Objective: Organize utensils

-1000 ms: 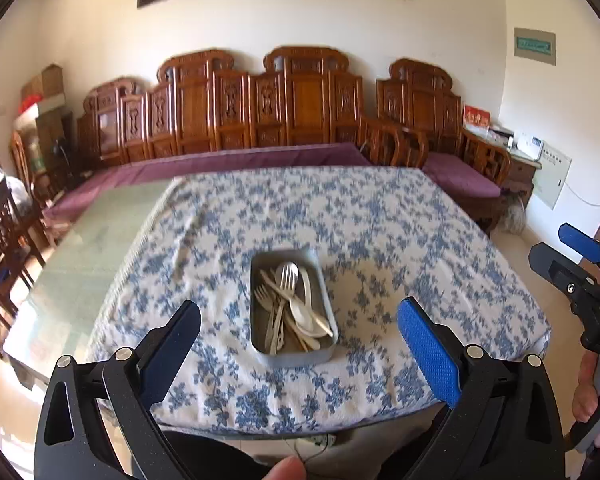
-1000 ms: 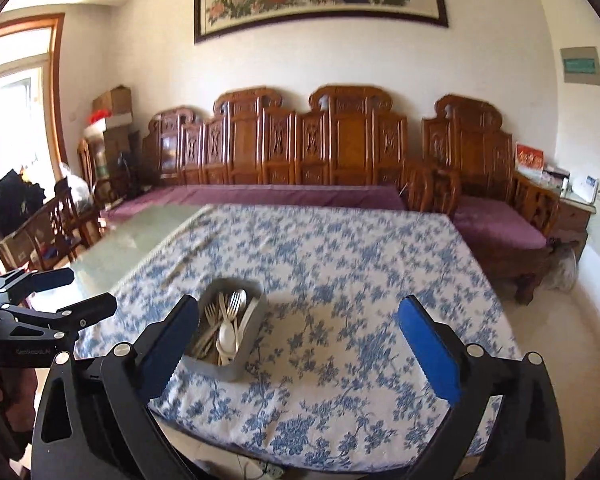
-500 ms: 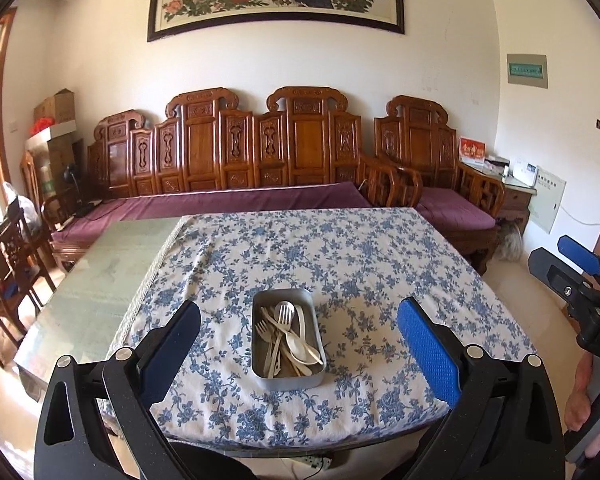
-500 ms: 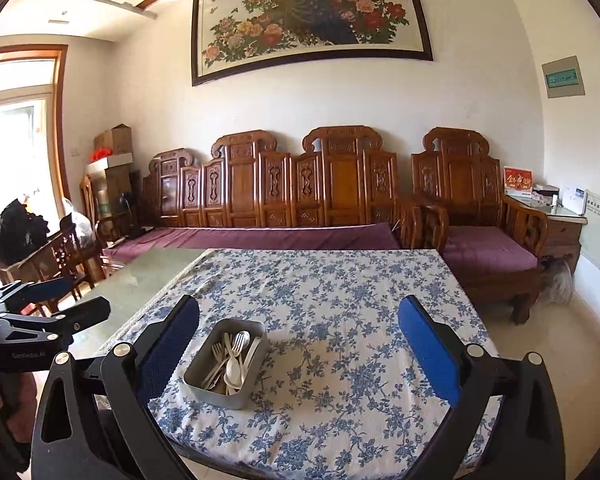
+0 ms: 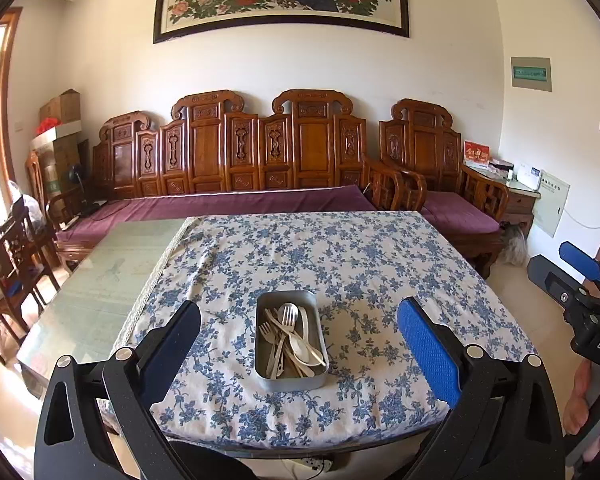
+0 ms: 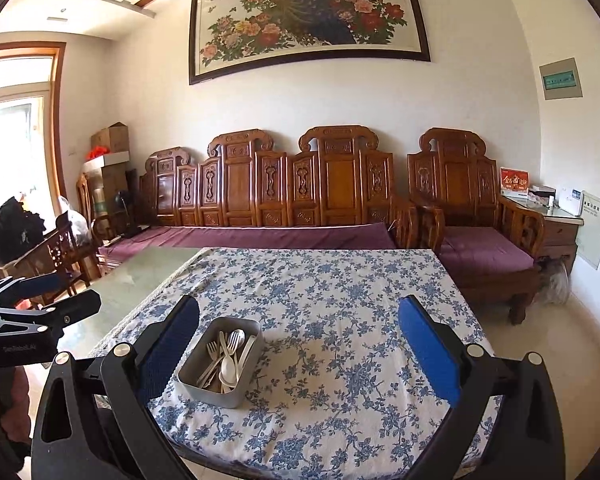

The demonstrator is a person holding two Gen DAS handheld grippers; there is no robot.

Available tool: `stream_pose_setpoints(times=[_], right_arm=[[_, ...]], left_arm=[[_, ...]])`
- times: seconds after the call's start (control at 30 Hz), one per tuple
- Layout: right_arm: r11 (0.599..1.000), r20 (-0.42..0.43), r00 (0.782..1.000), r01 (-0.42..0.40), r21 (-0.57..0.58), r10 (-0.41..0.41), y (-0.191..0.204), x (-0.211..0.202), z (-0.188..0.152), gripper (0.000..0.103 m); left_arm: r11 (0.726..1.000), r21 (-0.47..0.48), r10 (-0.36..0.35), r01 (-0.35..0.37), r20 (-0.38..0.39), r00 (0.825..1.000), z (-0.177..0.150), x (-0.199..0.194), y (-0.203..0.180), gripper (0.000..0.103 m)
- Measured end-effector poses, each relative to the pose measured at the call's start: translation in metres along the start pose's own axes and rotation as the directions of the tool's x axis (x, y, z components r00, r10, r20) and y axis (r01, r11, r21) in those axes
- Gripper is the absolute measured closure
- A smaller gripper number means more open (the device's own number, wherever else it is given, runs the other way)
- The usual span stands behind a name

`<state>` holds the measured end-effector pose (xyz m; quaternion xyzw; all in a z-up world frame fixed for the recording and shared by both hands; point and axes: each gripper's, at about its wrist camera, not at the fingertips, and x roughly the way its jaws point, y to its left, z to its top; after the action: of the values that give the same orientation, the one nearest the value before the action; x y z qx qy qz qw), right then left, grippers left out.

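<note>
1. Right now we hold the left gripper and the right gripper spread wide and empty, short of the table.
2. Forks and spoons lie tangled in the metal tin near the tablecloth edge.
3. Pulling one could drag others or slide the tin.
4. Nothing blocks our reach.

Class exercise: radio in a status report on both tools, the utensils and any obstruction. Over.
Left tool open, empty, short of table. Right tool open, empty. Utensils heaped in metal tin on floral tablecloth, untouched. Nothing in the way. Over.
</note>
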<state>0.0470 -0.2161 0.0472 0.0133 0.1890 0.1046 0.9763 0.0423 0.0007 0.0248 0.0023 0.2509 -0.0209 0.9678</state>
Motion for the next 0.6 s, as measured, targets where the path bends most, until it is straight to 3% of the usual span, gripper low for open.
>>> stream_pose_setpoints(times=[0.6], right_arm=[[1.0, -0.002, 1.0, -0.003, -0.004, 0.003, 0.0, 0.0023, -0.0034, 0.003]], left_arm=[[1.0, -0.003, 0.004, -0.004, 0.014, 1.0, 0.0022, -0.0027, -0.0023, 0.008]])
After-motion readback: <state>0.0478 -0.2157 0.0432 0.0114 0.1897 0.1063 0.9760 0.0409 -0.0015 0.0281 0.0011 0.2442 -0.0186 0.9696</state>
